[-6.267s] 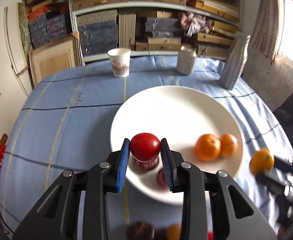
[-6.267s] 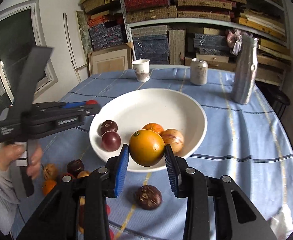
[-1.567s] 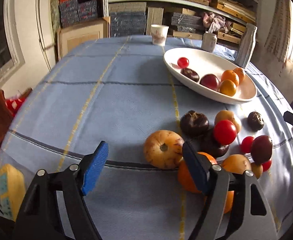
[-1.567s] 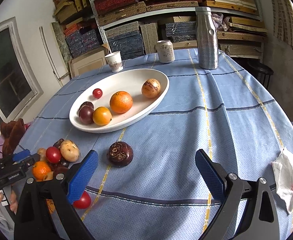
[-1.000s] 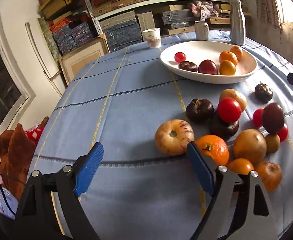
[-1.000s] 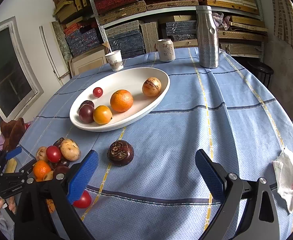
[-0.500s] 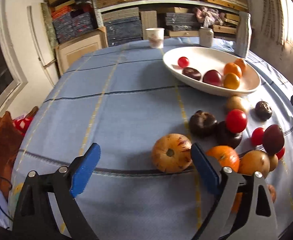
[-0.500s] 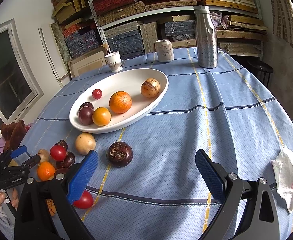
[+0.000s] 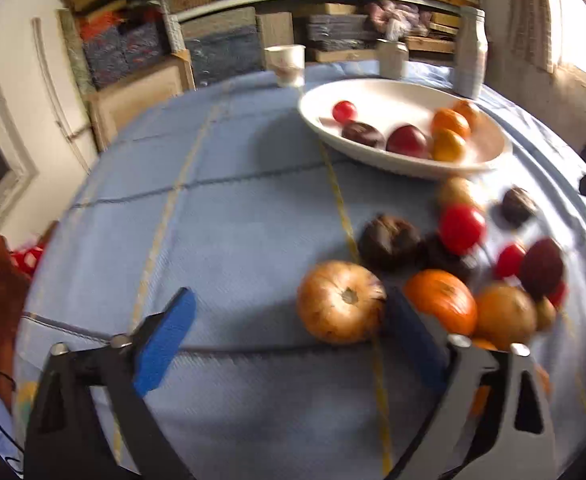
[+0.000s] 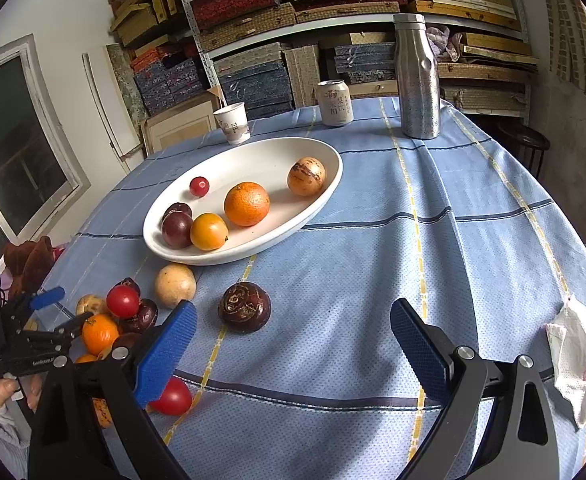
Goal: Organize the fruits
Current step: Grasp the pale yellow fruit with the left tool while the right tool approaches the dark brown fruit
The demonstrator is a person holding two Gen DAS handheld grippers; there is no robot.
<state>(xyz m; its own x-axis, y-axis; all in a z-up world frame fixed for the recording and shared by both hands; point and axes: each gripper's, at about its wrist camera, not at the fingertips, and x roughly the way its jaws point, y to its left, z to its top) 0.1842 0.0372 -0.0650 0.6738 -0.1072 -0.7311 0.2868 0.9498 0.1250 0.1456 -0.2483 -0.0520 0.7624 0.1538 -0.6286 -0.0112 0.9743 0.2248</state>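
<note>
Your left gripper is spread wide and holds nothing. In its blurred view, the tan striped fruit sits lower centre, inside the gap but hard against the right-hand pad, with much bare cloth between it and the left-hand pad. Just past that right-hand finger lies an orange, and the rest of the loose pile spreads toward the right edge: a dark brown fruit, a red tomato and a maroon fruit.

Your right gripper also stands wide apart and empty, low in its frame. The dark patterned fruit lies just beyond the tips, nearer the left-hand pad, on the blue tablecloth and clear of both fingers. A pale round fruit sits up and left of it, near the rim of the white bowl. A small red tomato shows partly behind the left-hand finger.

The bowl, at centre left of the right view, holds six fruits, among them a large orange. Behind it, toward the top, stand a paper cup, a can and a steel bottle. A crumpled tissue lies at the right edge.
</note>
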